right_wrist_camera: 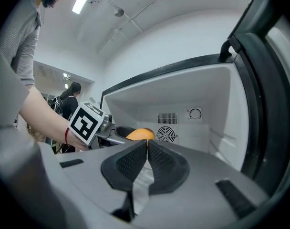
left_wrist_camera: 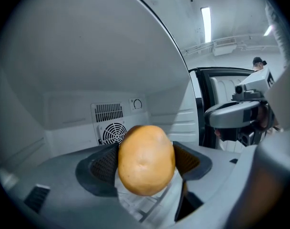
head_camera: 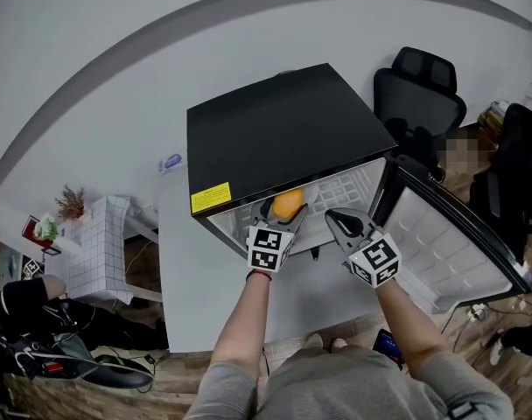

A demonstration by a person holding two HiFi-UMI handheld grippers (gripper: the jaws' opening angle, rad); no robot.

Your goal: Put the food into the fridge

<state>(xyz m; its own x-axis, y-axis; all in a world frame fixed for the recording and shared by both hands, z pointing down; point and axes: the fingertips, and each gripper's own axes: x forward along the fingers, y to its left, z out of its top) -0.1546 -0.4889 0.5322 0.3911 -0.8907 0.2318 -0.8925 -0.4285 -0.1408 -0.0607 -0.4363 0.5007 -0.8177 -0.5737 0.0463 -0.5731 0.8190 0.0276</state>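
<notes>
- The left gripper (head_camera: pixel 283 217) pinches the orange food (left_wrist_camera: pixel 146 159); in the left gripper view the two dark ribbed pads (left_wrist_camera: pixel 103 163) press on its left and right sides, and the round, orange-yellow piece fills the gap between them.
- The orange food sits at the centre of the head view, at the open mouth of the fridge (head_camera: pixel 275 129), just under the front edge of its black top; the left gripper view shows white wire shelf (left_wrist_camera: pixel 138 209) bars beneath it, and it is held clear of the shelf.
- The right gripper (right_wrist_camera: pixel 146 146) has its jaws pressed together with nothing between them; it hovers just to the right of the left gripper, in front of the fridge opening, its tips pointing inward.
- The fridge is a small black box with a white interior; it stands on a white table (head_camera: pixel 187 269), and a yellow label (head_camera: pixel 211 198) sits at the left end of its front edge.
- The fridge door (head_camera: pixel 450 234) is swung wide open toward the right of the head view, showing its white inner lining.
- On the back wall inside, a slotted vent (left_wrist_camera: pixel 108 112) sits above a round fan grille (left_wrist_camera: pixel 114 132), with a dial (left_wrist_camera: pixel 137 104) just to their right.
- A black office chair (head_camera: pixel 419 94) stands behind the fridge at the upper right of the head view, well apart from both grippers.
- The person's forearms reach up from the lower centre of the head view, one to each gripper.
</notes>
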